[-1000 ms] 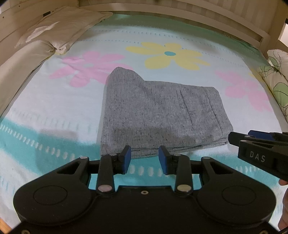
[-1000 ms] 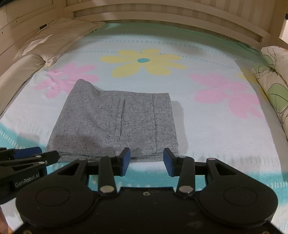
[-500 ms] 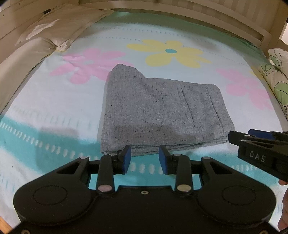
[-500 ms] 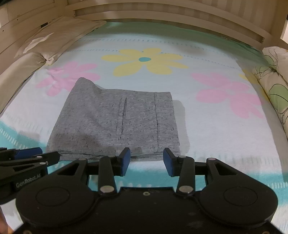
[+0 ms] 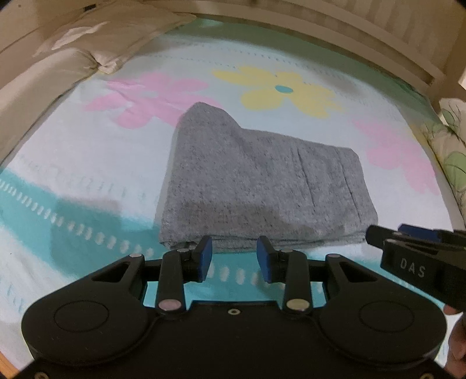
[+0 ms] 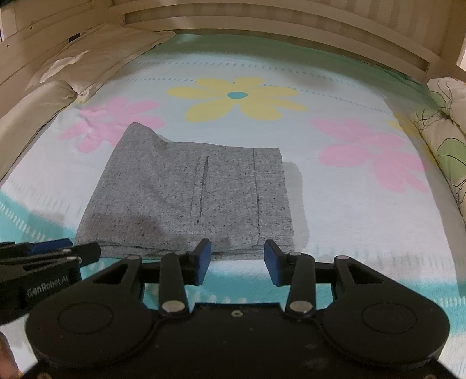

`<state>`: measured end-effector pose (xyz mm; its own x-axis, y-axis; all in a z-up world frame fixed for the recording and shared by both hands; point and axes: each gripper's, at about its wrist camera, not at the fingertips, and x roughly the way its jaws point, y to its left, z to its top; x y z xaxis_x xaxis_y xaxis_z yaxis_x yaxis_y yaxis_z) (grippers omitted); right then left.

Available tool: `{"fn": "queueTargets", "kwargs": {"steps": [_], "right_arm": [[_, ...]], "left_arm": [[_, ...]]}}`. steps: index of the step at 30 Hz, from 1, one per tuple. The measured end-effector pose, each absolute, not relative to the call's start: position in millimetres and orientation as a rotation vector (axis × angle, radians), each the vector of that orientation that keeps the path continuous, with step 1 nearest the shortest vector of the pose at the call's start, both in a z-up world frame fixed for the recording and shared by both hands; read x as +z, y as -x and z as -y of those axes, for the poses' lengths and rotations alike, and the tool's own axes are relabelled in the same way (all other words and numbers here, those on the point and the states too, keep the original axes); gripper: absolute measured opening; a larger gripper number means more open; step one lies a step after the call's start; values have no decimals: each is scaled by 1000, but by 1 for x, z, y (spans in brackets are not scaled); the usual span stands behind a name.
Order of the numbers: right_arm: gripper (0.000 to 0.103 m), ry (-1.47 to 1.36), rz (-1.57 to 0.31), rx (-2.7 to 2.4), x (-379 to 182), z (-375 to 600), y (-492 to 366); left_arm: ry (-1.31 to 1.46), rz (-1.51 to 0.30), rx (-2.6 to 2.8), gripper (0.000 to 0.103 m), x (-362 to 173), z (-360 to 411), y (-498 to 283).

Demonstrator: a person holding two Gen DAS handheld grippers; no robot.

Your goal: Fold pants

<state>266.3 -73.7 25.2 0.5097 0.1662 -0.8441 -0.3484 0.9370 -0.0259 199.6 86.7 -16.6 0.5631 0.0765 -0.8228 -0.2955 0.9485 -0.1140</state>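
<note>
We've got loads of open flowered bedsheet (image 6: 349,204) right of the folded grey knit pants (image 6: 189,198), and a decent strip to their left too. The cream pillows (image 6: 96,58) hem in the far-left edge, the leaf-print pillow (image 6: 445,140) blocks the right side, and the pale wooden slatted headboard (image 6: 262,26) walls off the back.
</note>
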Motion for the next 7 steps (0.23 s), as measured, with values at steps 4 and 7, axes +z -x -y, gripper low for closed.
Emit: {"fn": "queueTargets", "kwargs": {"steps": [4,7], "right_arm": [[43,209,-990,316,24,73,-266],[43,211,-989,315,24,73,-266]], "left_arm": [[244,-941,226,45,-16,-88,-201],[250,-957,223,45,-18,-89,-202]]}}
